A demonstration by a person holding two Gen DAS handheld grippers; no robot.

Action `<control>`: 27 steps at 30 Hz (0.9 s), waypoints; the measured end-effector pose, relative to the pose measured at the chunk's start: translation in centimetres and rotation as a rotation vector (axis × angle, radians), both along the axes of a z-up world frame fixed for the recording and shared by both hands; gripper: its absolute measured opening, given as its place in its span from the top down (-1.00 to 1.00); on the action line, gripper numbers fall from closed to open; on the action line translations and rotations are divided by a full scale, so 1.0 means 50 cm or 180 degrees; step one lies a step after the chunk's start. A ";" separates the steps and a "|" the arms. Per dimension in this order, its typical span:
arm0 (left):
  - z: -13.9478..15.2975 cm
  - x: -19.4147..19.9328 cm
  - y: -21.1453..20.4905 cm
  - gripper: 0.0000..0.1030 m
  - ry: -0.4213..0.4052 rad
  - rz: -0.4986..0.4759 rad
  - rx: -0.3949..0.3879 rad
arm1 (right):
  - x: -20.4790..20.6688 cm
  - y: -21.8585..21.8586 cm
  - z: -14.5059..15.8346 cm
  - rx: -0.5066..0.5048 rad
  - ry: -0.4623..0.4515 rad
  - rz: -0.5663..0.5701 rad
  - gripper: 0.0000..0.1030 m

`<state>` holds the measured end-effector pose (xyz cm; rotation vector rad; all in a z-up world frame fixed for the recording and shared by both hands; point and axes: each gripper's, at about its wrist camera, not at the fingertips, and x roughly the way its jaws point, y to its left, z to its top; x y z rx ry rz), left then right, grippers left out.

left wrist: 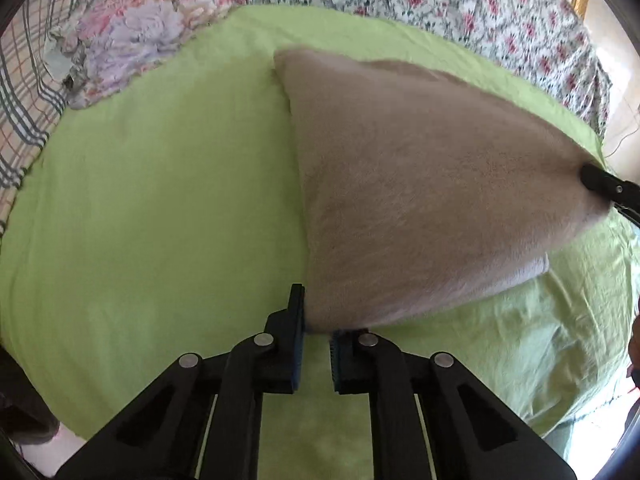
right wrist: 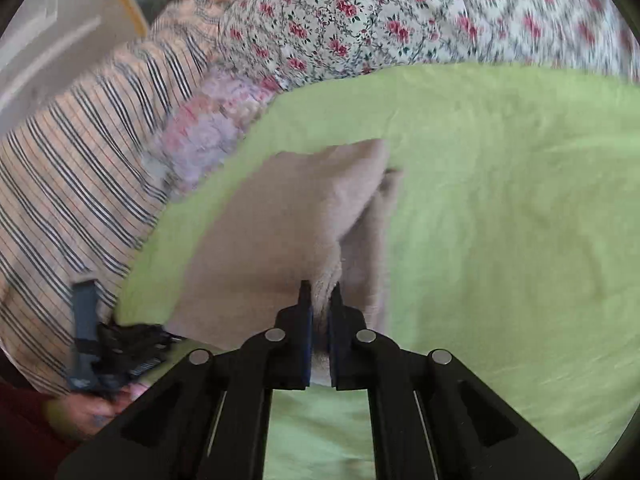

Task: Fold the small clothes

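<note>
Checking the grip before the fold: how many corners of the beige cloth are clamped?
2. The left tool pinches the beige cloth's near corner; the right tool pinches the corner on the cloth's other side. Other corners lie free.

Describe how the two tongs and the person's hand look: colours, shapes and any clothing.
Both tongs, left tongs and right tongs, are matte black plastic, with angular linkage arms, round silver pivot pins and blue ribbed pads inside the fingers. In the right wrist view, the left handle has a grey-blue grip. The hand on it emerges from a dark red sleeve.
</note>
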<state>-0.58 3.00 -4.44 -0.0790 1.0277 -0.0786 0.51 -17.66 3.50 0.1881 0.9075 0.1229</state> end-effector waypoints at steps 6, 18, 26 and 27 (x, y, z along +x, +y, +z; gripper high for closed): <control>-0.012 0.009 0.017 0.83 0.0162 0.0088 -0.0186 | 0.002 0.004 -0.145 -0.0184 0.0521 -0.0103 0.87; 0.033 -0.036 0.108 0.76 0.0144 -0.0311 -0.0551 | -0.037 -0.019 -0.079 -0.0036 0.0454 -0.0303 0.67; 0.130 0.048 0.113 0.73 -0.0242 -0.0513 -0.0848 | 0.048 -0.007 0.011 0.0178 -0.0063 -0.0362 0.67; 0.140 0.074 0.101 0.72 -0.0297 -0.0560 -0.0892 | 0.070 -0.002 0.010 0.0209 -0.0084 -0.0349 0.67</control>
